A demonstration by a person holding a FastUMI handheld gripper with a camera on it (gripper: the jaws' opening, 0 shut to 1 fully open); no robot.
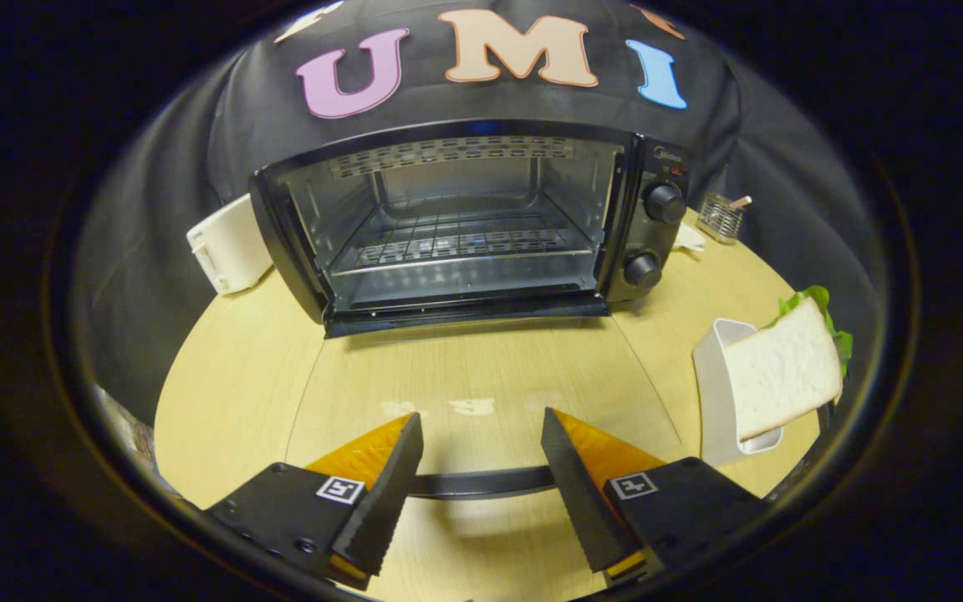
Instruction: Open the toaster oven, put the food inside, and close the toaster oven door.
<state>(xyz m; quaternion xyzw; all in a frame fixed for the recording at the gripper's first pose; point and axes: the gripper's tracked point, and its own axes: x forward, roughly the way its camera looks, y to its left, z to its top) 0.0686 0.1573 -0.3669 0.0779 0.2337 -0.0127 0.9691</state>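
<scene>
- The jaws (481, 468) are spread apart with nothing between them; a dark curved bar, which looks like the handle (481, 482) of the lowered door, runs across the gap just behind the tips.
- The glass door (481, 393) of the toaster oven (465, 221) lies flat under and ahead of the jaws, reflecting the pale wood; its hinge edge meets the oven mouth straight ahead.
- Between the tips and the oven mouth the way is open, with nothing standing on the door.
- The oven cavity is open, holding a wire rack (456, 242) with nothing on it; two knobs (653, 234) sit on the panel at the cavity's right.
- Right of the jaws and a little ahead, a white holder (715, 393) carries a sandwich (787, 368), white bread facing the jaws with green lettuce behind.
- Left of the oven, touching or just beside it, stands a white plastic box (226, 247).
- Beyond the oven's right side sits a small wire basket (720, 217).
- The surface (231, 393) is a light wood round top; black cloth hangs behind as the wall.
</scene>
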